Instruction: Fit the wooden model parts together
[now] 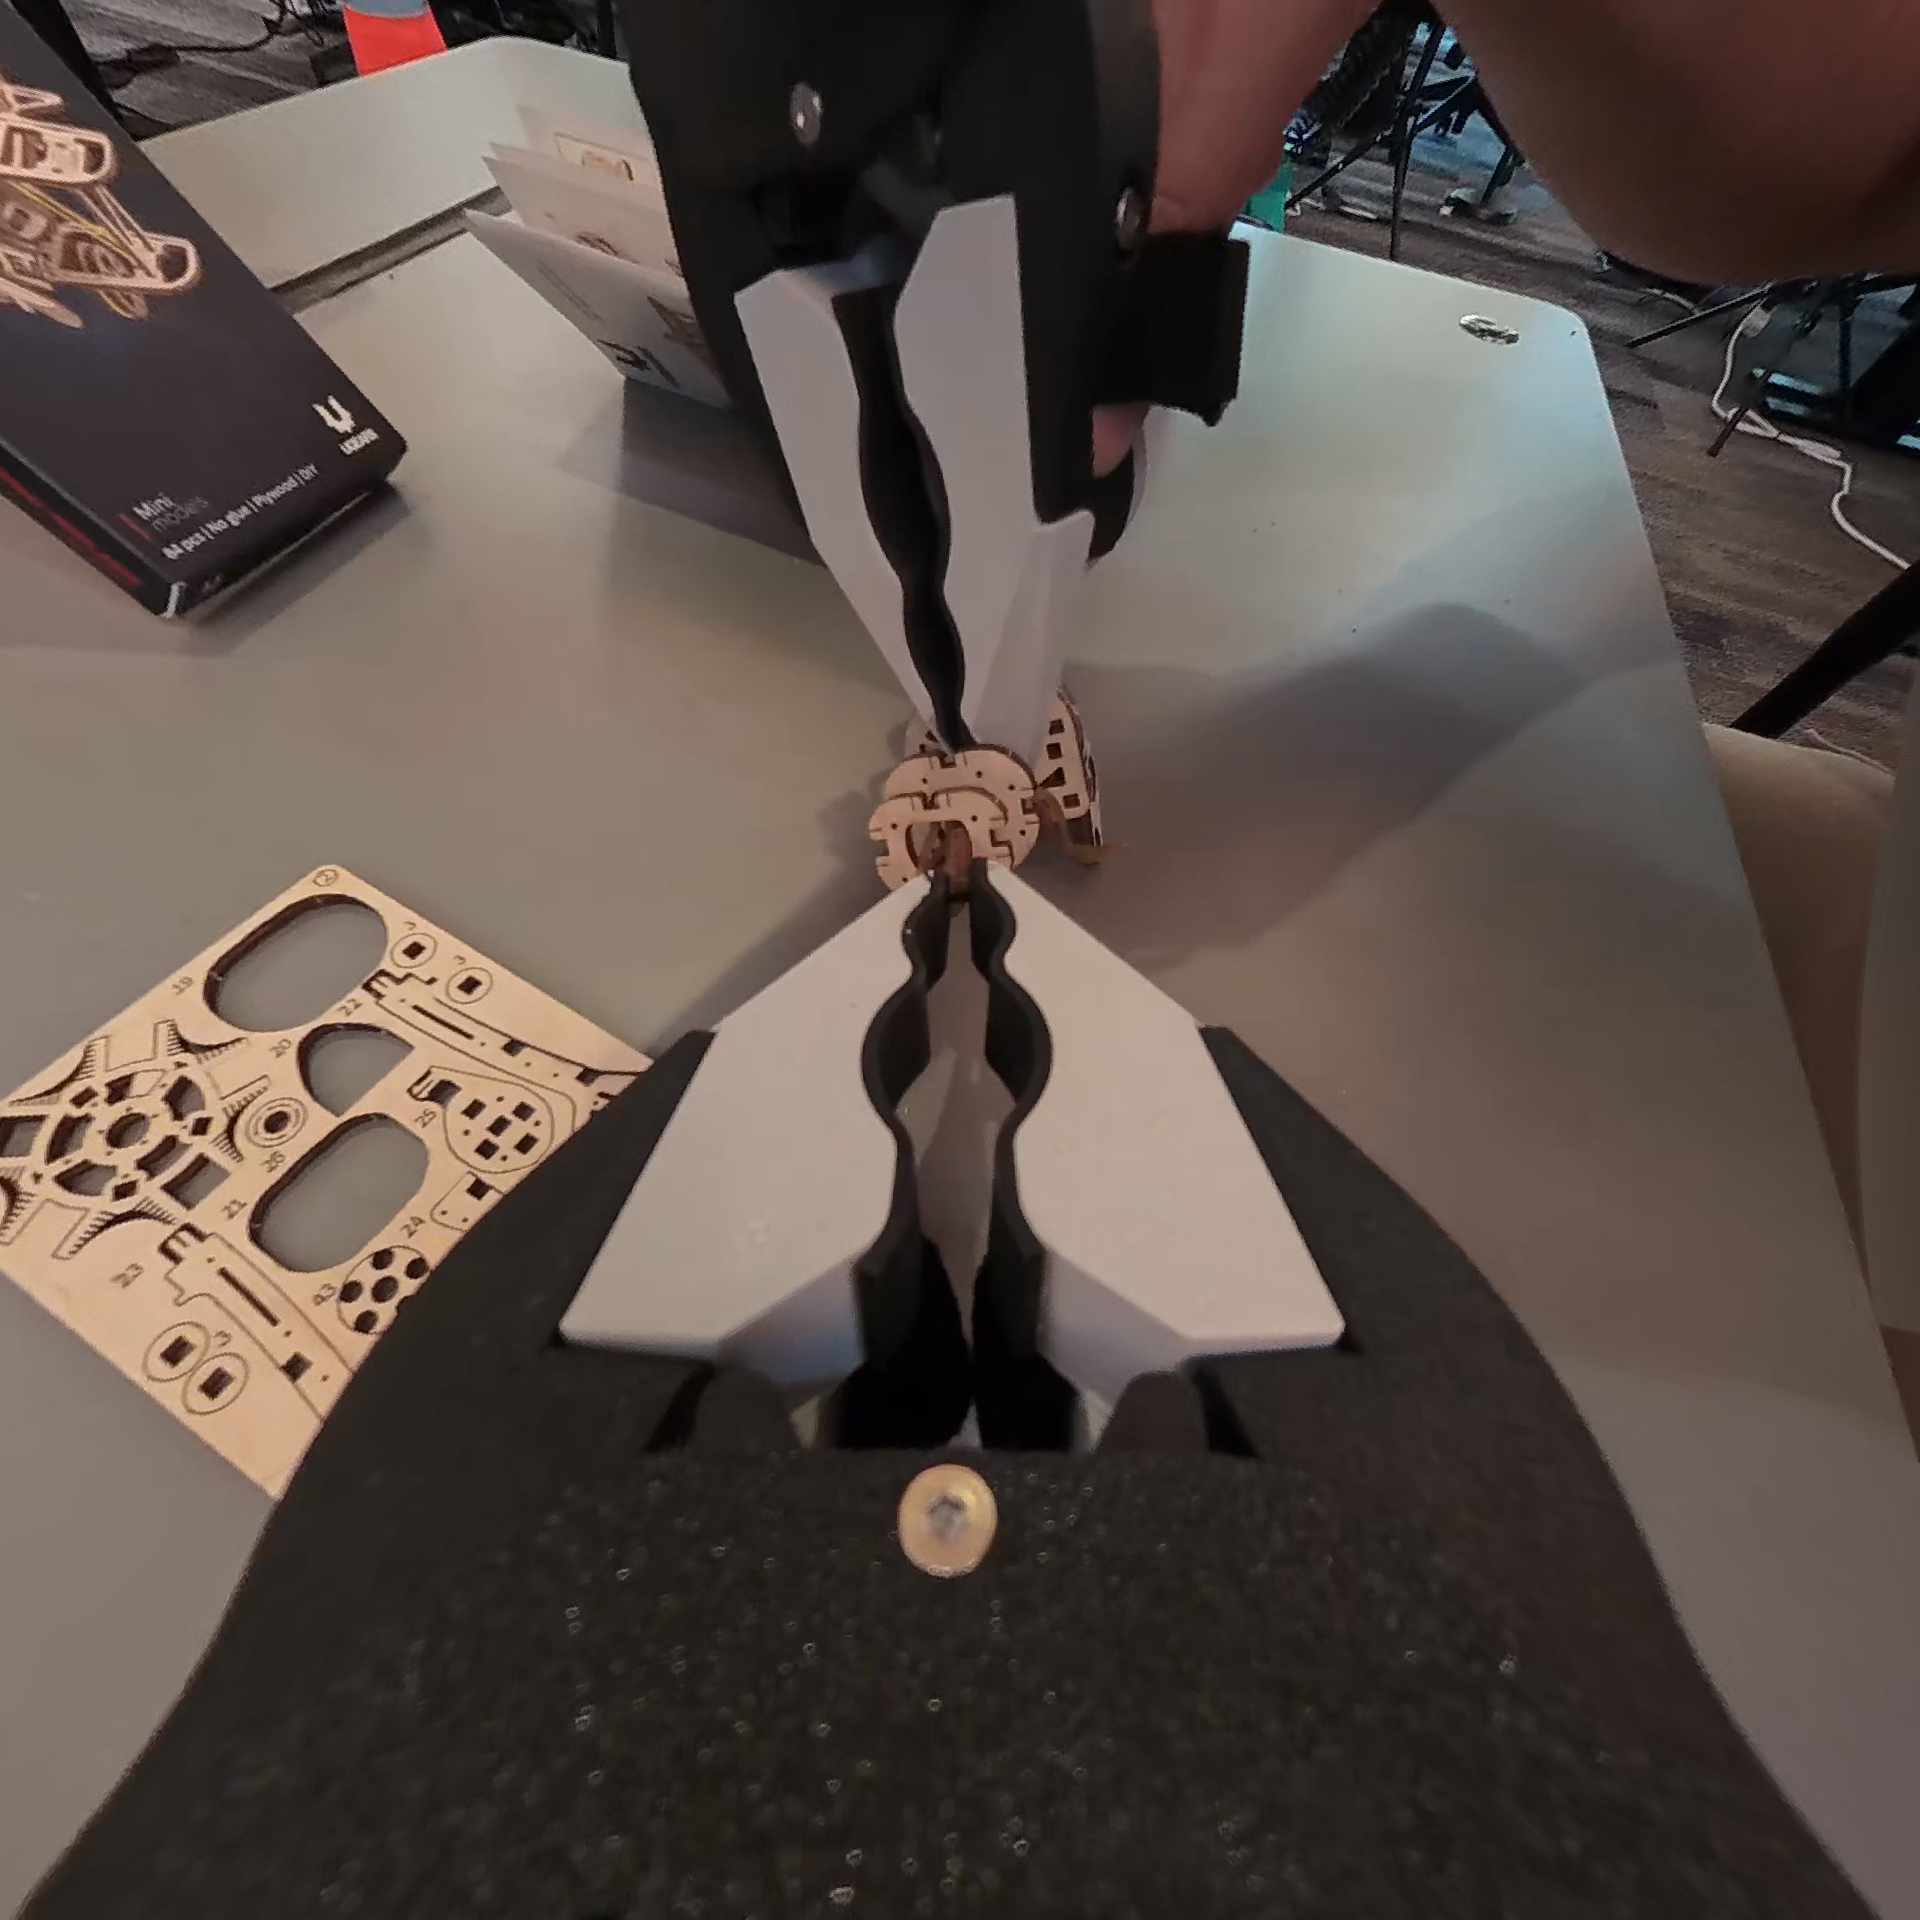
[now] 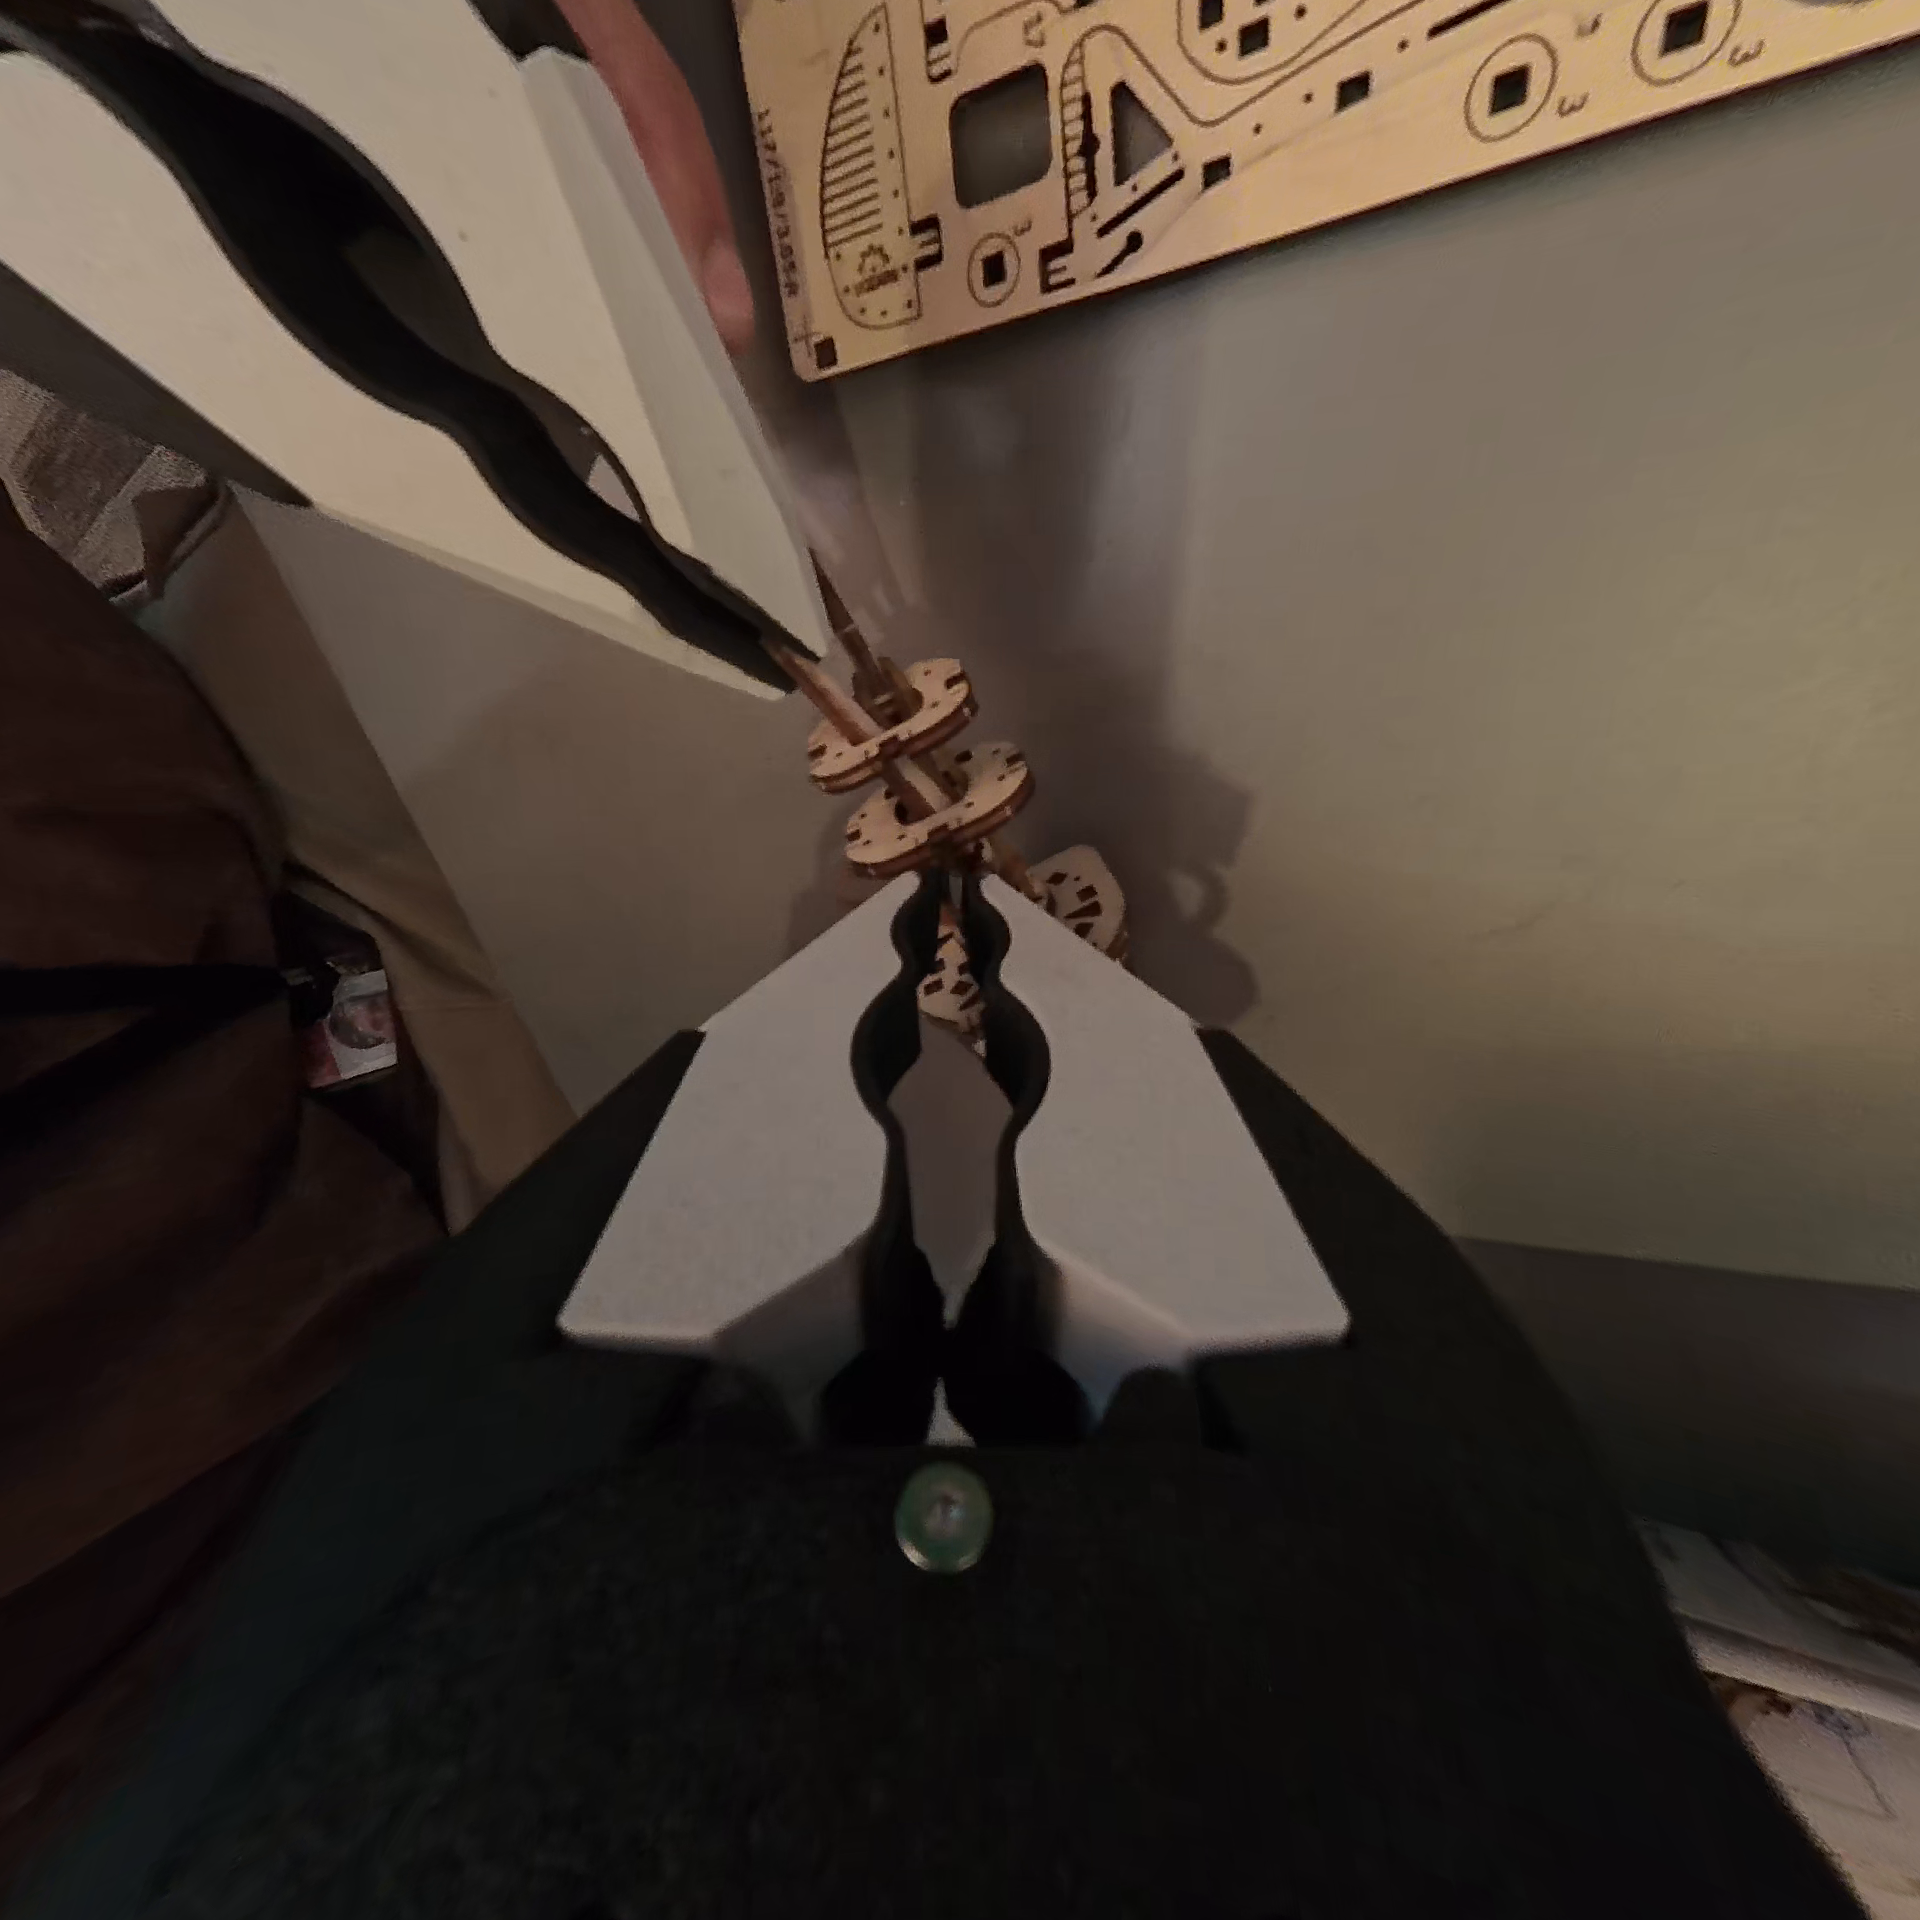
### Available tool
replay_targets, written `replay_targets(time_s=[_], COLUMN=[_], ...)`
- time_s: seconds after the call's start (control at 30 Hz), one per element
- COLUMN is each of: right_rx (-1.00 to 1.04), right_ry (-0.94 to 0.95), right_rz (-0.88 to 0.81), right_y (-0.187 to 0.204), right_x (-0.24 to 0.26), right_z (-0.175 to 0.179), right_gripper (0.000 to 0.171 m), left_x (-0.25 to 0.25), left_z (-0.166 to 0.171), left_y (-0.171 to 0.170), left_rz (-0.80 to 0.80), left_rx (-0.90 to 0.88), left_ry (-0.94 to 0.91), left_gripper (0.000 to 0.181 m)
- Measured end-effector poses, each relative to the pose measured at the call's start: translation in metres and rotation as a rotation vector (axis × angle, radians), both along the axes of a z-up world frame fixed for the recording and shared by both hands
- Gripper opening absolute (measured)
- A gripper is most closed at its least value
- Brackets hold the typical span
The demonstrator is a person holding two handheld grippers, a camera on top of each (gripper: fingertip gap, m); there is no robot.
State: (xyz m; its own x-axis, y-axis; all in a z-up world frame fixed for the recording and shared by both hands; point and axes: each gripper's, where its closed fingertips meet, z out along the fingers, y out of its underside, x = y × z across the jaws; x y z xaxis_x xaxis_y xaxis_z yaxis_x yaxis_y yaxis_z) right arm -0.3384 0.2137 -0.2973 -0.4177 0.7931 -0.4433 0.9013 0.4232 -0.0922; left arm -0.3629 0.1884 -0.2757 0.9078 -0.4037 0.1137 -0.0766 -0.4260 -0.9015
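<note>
Pinched from both ends, just above the table (image 1: 623, 675): the small model (image 1: 956, 821), nipped by the left gripper (image 1: 951, 888) near side and by the right gripper (image 2: 951, 888) far side, both narrowed to a sliver on thin wood. Held only at the very tips, so likely to slip or twist out with any sideways pull. Could snap the slim spine if pushed off-axis, since the two grippers meet at an angle rather than in line. Might also jam the discs (image 2: 894, 717) crooked on the spine if pressed before lining up slot and tab. Risk too of crushing a plate (image 2: 1086, 894) through over-squeezing; one of these sits between the right gripper's fingers, contact hard to judge. If dropped, would land on the table close beneath, probably without harm, though loose joints might pop apart. Counted: two grippers; one model, made of two discs, two perforated oval plates and a spine of thin strips, number of strips unclear; one sheet (image 1: 208, 1122) beside the left gripper and another sheet (image 2: 1247, 156) with different cut-outs in the right wrist view, so probably two; one box (image 1: 156, 364); one folded booklet (image 1: 582, 218).
</note>
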Motion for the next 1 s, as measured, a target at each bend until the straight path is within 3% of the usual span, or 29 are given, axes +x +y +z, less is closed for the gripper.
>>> replay_targets(time_s=[0.23,0.57,1.0], right_rx=[-0.028,0.090,0.225], right_ry=[0.047,0.228,0.668], right_rz=[0.041,0.128,0.069], right_y=[-0.003,0.002,0.005], right_x=[0.004,0.002,-0.011], right_z=[0.003,0.009,0.010], right_gripper=[0.016,0.024,0.031], left_x=[0.000,-0.005,-0.008], left_z=[-0.001,0.003,0.003], left_y=[0.000,0.002,0.003], left_rz=[0.003,0.039,0.055], left_rx=[0.003,0.018,0.013], left_ry=[0.016,0.004,-0.008], left_gripper=[0.000,0.000,0.000])
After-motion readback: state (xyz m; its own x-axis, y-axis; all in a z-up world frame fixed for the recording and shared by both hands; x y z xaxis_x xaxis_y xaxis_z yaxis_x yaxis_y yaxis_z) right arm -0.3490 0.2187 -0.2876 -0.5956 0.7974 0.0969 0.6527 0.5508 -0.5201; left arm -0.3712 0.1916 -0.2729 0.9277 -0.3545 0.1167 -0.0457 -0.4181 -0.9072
